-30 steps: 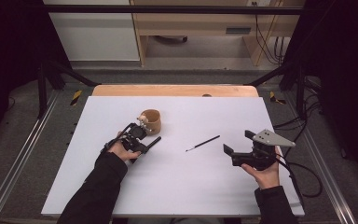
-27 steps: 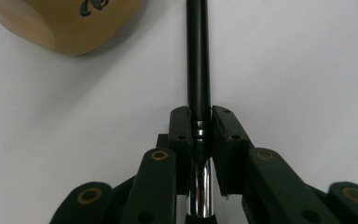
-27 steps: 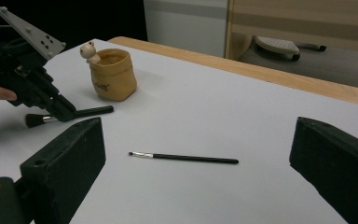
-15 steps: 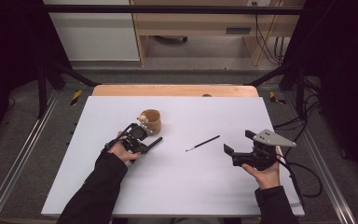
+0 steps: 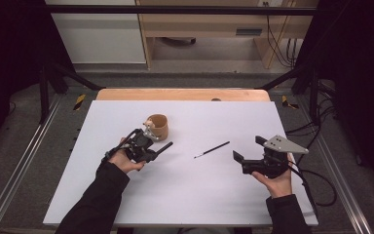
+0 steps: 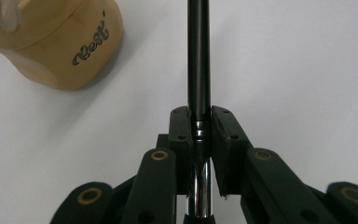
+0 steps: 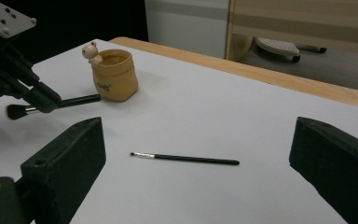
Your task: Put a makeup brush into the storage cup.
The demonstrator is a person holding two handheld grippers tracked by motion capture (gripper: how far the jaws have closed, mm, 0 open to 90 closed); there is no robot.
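Observation:
A tan bag-shaped pot (image 5: 158, 127) with a small figure on its rim stands upright on the white table (image 5: 185, 195), left of centre. Just in front of it, my left gripper (image 5: 148, 148) is shut on a black-handled brush (image 6: 199, 56); the handle points away past the pot (image 6: 65, 42). In the right gripper view, that brush (image 7: 77, 100) shows its bristle head behind the left gripper (image 7: 44, 100). A thin black brush (image 5: 212, 149) lies flat mid-table. My right gripper (image 5: 247, 148) is open, its jaws wide apart, with the thin brush (image 7: 186, 159) ahead of them.
A wooden strip (image 5: 182, 94) runs along the table's far edge. Beyond it are the floor, a wooden shelf unit (image 5: 209, 29) and cables (image 5: 277, 44). Metal rails (image 5: 19, 165) flank the table. A cable (image 5: 316, 180) trails from the right gripper.

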